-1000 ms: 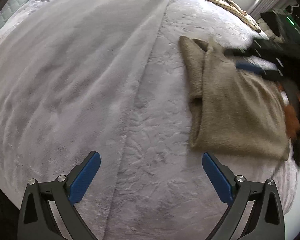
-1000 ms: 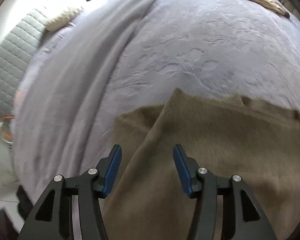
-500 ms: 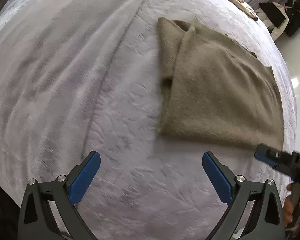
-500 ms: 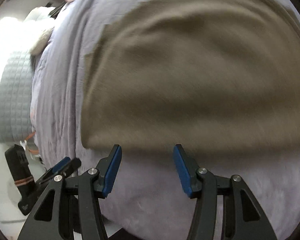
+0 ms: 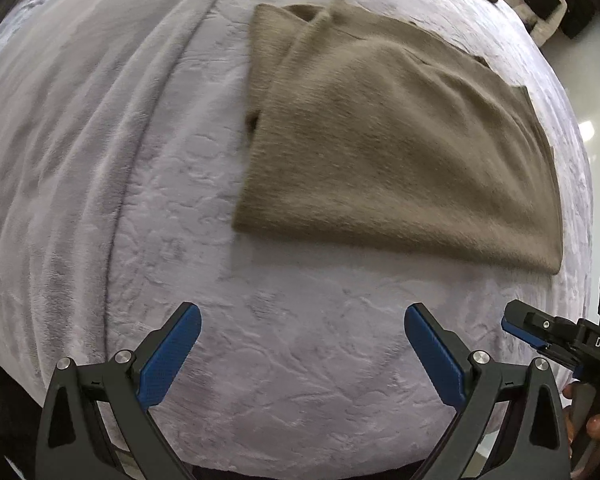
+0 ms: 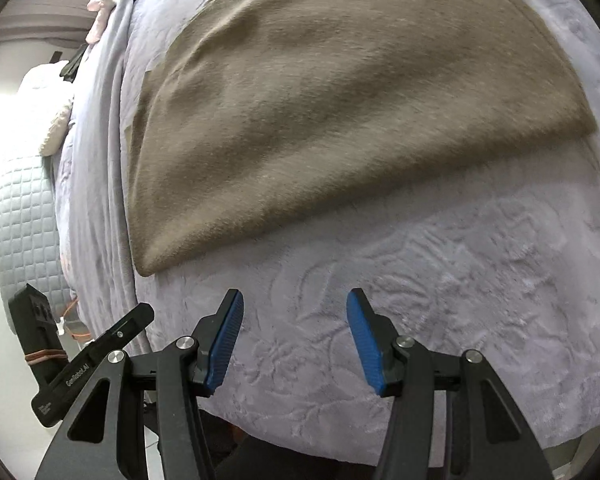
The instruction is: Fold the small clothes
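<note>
I had the bed [image 5: 300,380] filling nearly all of both views, covered in a pale lilac embossed spread, with a smoother lilac blanket [image 5: 80,140] lying in long folds from 12 round to 8 o'clock in the left wrist view. On the spread lay the brown garment [image 5: 400,152], folded flat into a rough rectangle. From the left wrist it sat toward 1 o'clock, with an extra folded flap showing at its far corner near 12. From the right wrist the same brown garment [image 6: 340,92] took up the upper half of the view, its near edge running from 8 up to 3 o'clock.

My left gripper [image 5: 302,354] hung over bare spread at 6 o'clock, its jaws spread wide with nothing between them, well short of the garment's near edge. My right gripper [image 6: 296,340] also hung over bare spread at 6 o'clock, jaws parted about halfway and empty, near the garment's edge but not touching it.

In the left wrist view the right gripper's tip came in at 4 o'clock, and part of a hand [image 5: 596,426] showed below it.
</note>
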`<state>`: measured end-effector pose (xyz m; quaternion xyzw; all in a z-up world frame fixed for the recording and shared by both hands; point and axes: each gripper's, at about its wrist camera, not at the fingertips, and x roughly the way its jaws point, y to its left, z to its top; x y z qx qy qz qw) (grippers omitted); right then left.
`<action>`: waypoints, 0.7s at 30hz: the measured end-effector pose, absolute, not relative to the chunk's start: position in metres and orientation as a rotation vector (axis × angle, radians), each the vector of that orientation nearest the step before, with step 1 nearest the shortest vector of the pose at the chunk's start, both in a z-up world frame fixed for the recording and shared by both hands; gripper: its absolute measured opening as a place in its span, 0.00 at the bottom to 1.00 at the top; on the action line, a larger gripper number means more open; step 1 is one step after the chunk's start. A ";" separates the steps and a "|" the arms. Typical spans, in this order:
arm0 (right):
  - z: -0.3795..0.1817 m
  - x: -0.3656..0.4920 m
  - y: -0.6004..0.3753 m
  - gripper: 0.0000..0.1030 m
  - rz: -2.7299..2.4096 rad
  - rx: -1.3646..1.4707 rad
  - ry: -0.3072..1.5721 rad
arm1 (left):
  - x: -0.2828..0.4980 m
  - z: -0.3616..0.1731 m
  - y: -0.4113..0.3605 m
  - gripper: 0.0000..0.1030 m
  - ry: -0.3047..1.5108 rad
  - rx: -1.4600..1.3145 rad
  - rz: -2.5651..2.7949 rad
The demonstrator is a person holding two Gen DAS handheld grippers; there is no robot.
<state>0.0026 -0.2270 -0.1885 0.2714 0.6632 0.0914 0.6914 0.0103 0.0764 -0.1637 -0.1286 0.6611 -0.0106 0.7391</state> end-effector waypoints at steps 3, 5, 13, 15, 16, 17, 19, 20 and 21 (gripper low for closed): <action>-0.189 -0.001 -0.233 0.57 0.202 0.616 1.485 | 0.013 -0.164 0.068 0.99 1.466 -0.267 -0.022; -0.189 -0.002 -0.240 0.57 0.203 0.620 1.486 | 0.016 -0.167 0.060 0.99 1.480 -0.248 -0.023; -0.190 0.004 -0.244 0.57 0.214 0.626 1.478 | 0.030 -0.176 0.039 0.99 1.505 -0.247 -0.023; -0.191 0.006 -0.244 0.59 0.218 0.633 1.476 | 0.034 -0.179 0.036 0.99 1.511 -0.266 -0.022; -0.192 0.007 -0.245 0.59 0.221 0.648 1.473 | 0.035 -0.180 0.035 0.99 1.513 -0.281 -0.022; -0.193 0.008 -0.246 0.60 0.226 0.662 1.472 | 0.037 -0.181 0.035 0.99 1.515 -0.298 -0.021; -0.195 0.010 -0.248 0.60 0.232 0.679 1.473 | 0.040 -0.183 0.035 0.99 1.518 -0.343 -0.022; -0.197 0.012 -0.248 0.60 0.236 0.681 1.475 | 0.041 -0.184 0.036 0.99 1.517 -0.364 -0.025; -0.197 0.013 -0.248 0.60 0.241 0.683 1.476 | 0.042 -0.184 0.037 0.99 1.515 -0.385 -0.029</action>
